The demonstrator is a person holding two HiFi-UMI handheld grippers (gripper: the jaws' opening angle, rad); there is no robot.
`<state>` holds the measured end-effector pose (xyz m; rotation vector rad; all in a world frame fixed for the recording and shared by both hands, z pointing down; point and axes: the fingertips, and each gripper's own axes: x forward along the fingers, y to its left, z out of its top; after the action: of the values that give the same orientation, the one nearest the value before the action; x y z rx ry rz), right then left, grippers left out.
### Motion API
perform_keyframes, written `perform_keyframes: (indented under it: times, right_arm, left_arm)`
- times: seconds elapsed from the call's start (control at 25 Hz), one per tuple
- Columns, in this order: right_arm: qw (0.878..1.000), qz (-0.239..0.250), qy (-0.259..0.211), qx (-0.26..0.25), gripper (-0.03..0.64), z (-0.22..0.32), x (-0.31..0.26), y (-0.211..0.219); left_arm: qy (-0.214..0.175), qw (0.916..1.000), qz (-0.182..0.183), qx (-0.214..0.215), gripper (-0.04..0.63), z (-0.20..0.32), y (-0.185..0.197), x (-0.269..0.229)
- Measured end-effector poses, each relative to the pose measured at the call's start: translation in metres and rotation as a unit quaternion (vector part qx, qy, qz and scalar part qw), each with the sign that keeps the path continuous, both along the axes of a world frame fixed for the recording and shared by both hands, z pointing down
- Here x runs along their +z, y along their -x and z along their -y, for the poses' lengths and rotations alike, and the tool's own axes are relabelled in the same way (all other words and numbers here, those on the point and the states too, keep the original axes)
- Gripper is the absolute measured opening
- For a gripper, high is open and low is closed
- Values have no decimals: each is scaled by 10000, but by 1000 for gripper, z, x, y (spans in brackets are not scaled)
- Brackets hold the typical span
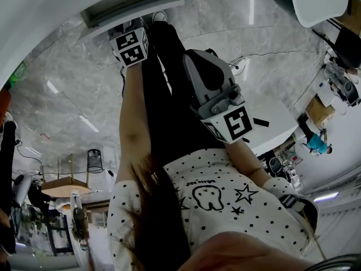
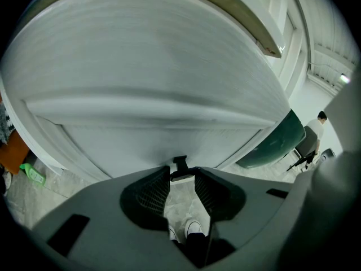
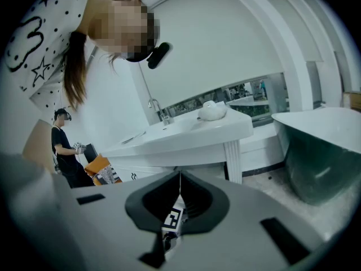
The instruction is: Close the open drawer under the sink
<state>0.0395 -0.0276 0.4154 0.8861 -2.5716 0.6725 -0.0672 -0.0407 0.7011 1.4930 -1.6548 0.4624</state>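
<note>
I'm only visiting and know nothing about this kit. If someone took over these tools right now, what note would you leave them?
Left hand-held gripper: jaws apart, gripping nothing, tips right up against the wide white drawer front.
Right hand-held gripper: jaws together, empty, held back from the drawer.
Done: the left gripper is at the drawer.
Left: from the head view the drawer looks still pulled out, so it probably needs pushing in until flush.
</note>
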Motion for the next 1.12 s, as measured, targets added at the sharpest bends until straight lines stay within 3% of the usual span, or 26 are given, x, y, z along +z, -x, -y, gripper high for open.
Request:
perform_keyframes:
  times: [1.12]
  right_arm:
    - [10000, -1, 8, 23, 15, 2, 1, 2]
  left_arm:
    - [-49, 10000, -19, -59, 135, 14, 12, -2]
